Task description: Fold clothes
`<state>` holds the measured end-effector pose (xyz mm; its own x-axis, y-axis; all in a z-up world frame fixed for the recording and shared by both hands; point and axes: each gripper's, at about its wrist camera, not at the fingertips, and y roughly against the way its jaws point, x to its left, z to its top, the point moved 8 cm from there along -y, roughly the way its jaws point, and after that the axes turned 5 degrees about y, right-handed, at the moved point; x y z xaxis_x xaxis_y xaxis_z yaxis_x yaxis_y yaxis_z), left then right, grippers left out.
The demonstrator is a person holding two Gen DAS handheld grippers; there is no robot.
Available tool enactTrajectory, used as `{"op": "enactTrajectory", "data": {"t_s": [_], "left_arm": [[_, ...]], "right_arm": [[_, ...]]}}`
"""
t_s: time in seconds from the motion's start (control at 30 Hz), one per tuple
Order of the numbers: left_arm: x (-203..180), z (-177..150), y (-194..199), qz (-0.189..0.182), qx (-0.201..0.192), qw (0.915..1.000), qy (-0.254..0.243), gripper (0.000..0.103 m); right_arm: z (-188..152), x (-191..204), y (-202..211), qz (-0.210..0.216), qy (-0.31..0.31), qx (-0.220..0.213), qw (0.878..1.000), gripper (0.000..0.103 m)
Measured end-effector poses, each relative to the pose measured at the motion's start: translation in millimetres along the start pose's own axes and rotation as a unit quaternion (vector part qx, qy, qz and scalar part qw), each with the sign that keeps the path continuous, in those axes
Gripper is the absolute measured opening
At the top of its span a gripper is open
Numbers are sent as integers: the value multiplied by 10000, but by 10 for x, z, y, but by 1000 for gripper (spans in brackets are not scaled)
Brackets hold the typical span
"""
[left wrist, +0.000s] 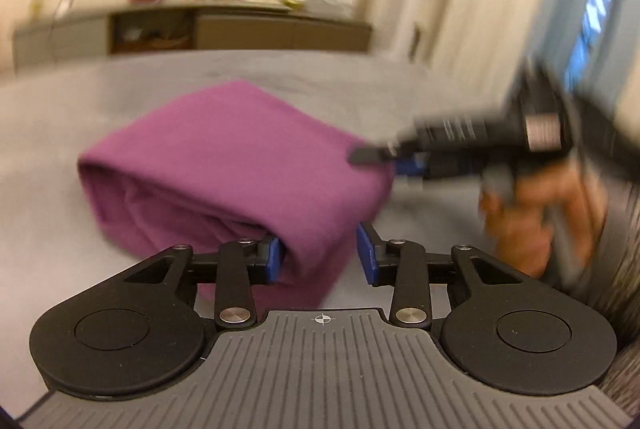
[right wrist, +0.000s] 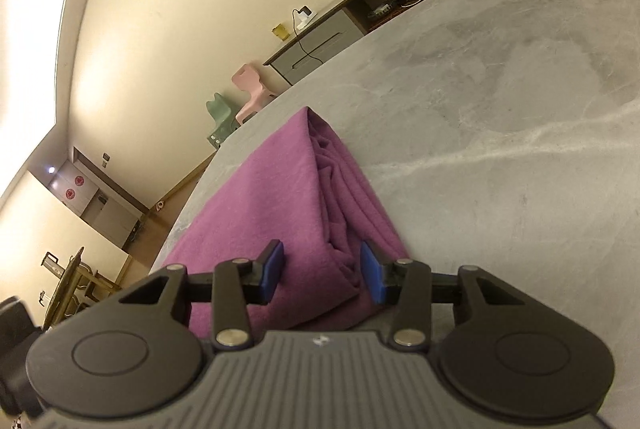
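A purple cloth (left wrist: 224, 165) lies folded into a thick bundle on the grey table (left wrist: 60, 133). My left gripper (left wrist: 322, 255) is open at the bundle's near corner; its left pad touches the fabric and the right pad stands clear of it. At the bundle's right edge, blurred, a hand (left wrist: 532, 221) holds my right gripper (left wrist: 384, 161). In the right wrist view the purple cloth (right wrist: 272, 197) shows its layered folds. My right gripper (right wrist: 322, 271) is open with the near folded end between its blue pads, not pinched.
The grey table (right wrist: 500, 149) stretches far to the right, and its curved edge runs just left of the cloth. Beyond it stand a low sideboard (right wrist: 320, 41) with bowls, a pink chair (right wrist: 252, 89) and a green chair (right wrist: 220, 121).
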<state>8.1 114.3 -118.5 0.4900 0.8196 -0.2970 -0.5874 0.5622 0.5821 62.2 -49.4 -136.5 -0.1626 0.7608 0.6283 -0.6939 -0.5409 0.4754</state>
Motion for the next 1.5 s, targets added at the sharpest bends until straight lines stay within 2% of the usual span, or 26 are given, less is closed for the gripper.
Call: {"op": "enactTrajectory", "data": {"t_s": [0.03,0.07,0.1,0.13,0.17,0.2,0.3,0.4,0.43,0.57,0.63,0.7,0.77,0.83,0.87,0.9,0.93,1.0,1.1,1.2,1.27,1.33,1.4,1.47,1.5], "left_arm": [[-21,-28,-34,62,79,9999,-72,0],[-42,-55,-67,125,158,9997,-143,0],[-9,1,-33,-282,154,9985,448,0],[62,61,4,-900,169,9869,1326,0],[146,117,36,-1510,208,9638,2187,0],[210,95,-3,-1753,400,9471,2658,0],[387,-287,-332,-1761,1179,9226,3224,0],[447,-386,-359,-2058,1149,9074,3478,2],[428,-393,-346,-2057,1156,9104,3398,7],[387,-331,-300,-1879,1227,9323,2837,3],[447,-236,-293,-1738,1199,9415,2626,3],[535,-100,-283,-1460,1104,9510,2491,3],[625,38,-270,-1181,1008,9594,2354,4],[715,177,-255,-901,911,9667,2214,0],[643,185,-190,-1036,921,9669,2142,0],[518,166,-97,-1296,958,9650,2067,4],[420,119,-36,-1399,1046,9651,1951,7],[345,26,13,-1334,1183,9674,1796,7],[329,-11,100,-1350,1111,9698,1702,8],[459,215,471,-1628,404,9697,1774,18],[529,474,677,-1614,-205,9702,1796,25],[546,723,738,-1619,-753,9663,1854,31],[422,763,474,-1711,-561,9668,1814,31],[272,534,57,-1470,69,9763,1588,29],[201,359,-160,-1261,427,9808,1428,24]], "right_arm": [[4,-4,-8,-4,-21,-9,10000,42],[14,-8,-9,-19,-48,-32,10000,42],[25,-16,-6,-45,-71,-61,9999,42],[38,-29,4,-88,-87,-100,9999,42],[46,-42,5,-121,-95,-123,9998,42],[47,-52,-8,-136,-90,-120,9998,42],[54,-58,-51,-195,-14,-107,9998,42],[53,-27,-76,-332,212,-129,9991,40],[50,-18,-84,-380,294,-143,9987,39],[55,30,-110,-621,794,-145,9948,39],[49,66,-80,-895,1018,-103,9907,39],[40,82,-40,-1078,772,-129,9911,39],[-5,90,-17,-1071,264,-228,9936,40],[-44,130,-14,-1047,224,-281,9939,41],[-50,148,-14,-1046,285,-304,9936,41],[-39,164,-11,-1059,403,-331,9930,41],[-29,181,-9,-1071,521,-358,9922,41],[-8,214,-4,-1095,757,-413,9902,41],[23,266,4,-1130,1111,-494,9861,40],[54,318,12,-1164,1462,-575,9807,43],[75,354,17,-1185,1696,-628,9763,43],[96,391,22,-1206,1928,-681,9714,43],[116,428,28,-1226,2159,-734,9659,41],[111,434,6,-1276,2368,-694,9607,40],[53,363,-66,-1368,2421,-468,9594,40]]}}
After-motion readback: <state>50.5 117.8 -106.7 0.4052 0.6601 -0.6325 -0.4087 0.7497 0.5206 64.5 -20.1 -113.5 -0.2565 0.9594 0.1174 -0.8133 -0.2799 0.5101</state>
